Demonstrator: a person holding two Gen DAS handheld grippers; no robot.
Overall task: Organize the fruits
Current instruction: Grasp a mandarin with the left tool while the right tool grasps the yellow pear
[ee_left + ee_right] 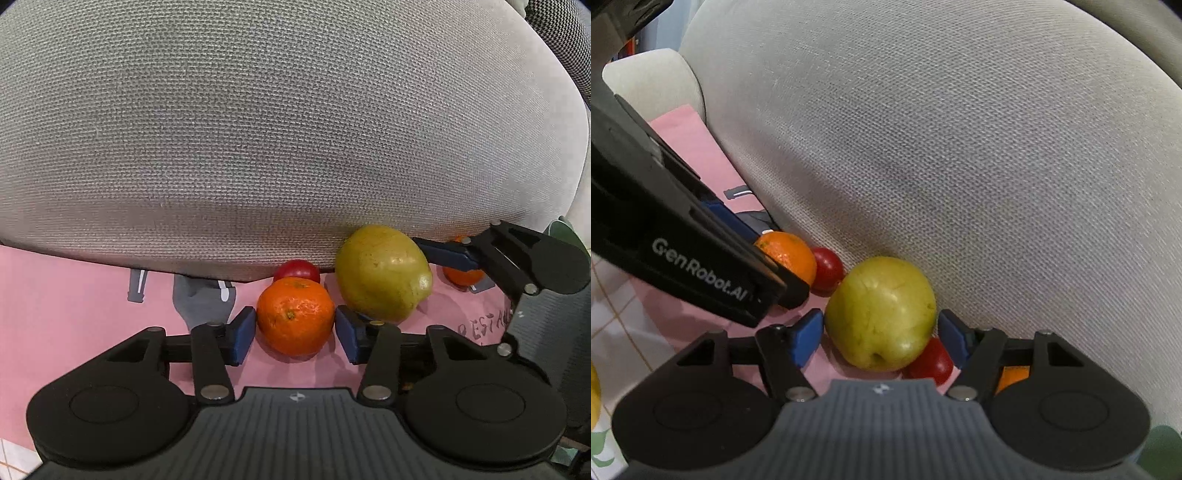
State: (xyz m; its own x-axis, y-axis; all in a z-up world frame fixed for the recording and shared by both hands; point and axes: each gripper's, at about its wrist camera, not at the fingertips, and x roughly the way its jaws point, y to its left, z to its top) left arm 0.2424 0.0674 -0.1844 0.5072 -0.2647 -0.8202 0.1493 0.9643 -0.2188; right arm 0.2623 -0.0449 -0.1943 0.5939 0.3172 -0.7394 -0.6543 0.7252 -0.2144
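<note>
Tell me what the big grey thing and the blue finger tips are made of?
The cushion looks like woven fabric, matte: you can see a fine criss-cross weave. The blue pads look like rubber or soft plastic, smooth and dull, though the look alone can't settle which.

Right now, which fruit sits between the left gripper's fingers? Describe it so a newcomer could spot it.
Find the big grey woven cushion above the pink mat. At its lower edge lies a cluster of fruit; the one meant is the orange, bracketed by the left gripper. Pebbly and bright orange, it differs from the smooth yellow-green apple and small red fruit.
</note>
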